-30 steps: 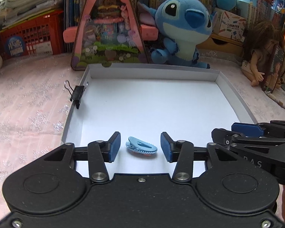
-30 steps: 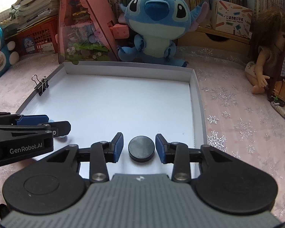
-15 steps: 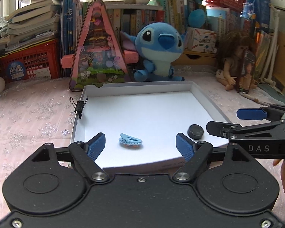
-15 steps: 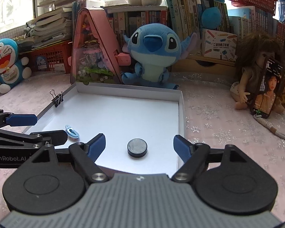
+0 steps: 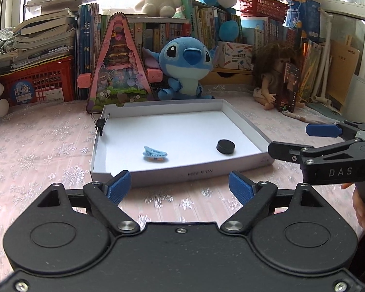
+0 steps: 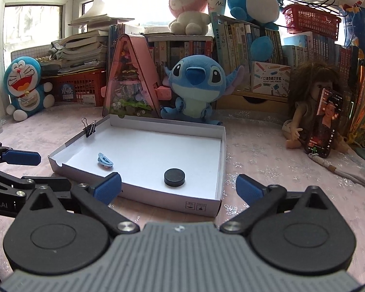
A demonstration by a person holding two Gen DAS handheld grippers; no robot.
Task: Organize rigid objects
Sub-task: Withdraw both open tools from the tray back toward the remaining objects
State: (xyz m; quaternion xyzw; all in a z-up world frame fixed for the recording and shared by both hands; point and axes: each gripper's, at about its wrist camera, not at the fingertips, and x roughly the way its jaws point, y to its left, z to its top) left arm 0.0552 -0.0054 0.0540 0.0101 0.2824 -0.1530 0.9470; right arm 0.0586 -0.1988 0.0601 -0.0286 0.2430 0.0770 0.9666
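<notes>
A shallow white box lid (image 5: pixel 182 170) (image 6: pixel 158 198) lies on the pink tablecloth. Inside it rest a light blue hair clip (image 5: pixel 155 154) (image 6: pixel 105 161) and a black round disc (image 5: pixel 225 146) (image 6: pixel 174 176). A black binder clip (image 5: pixel 101 123) (image 6: pixel 90 127) grips the lid's left wall. My left gripper (image 5: pixel 180 188) hangs in front of the lid's near wall, its jaws opening with nothing between them. My right gripper (image 6: pixel 178 187) sits before the lid's near corner, jaws also opening and empty. Each gripper's blue-tipped fingers (image 5: pixel 323 130) (image 6: pixel 22 158) show at the edge of the other's view.
A blue plush (image 5: pixel 186 69), a pink triangular toy house (image 5: pixel 119 65), a doll (image 5: pixel 272 77) holding a phone (image 6: pixel 324 124), red baskets and shelves of books stand behind the lid. A cat plush (image 6: pixel 24 87) sits far left. A hand (image 5: pixel 360 206) shows at the right edge.
Both grippers let go and backed out of the lid toward me, jaws spreading wide. The hair clip and the disc stayed lying inside the lid.
</notes>
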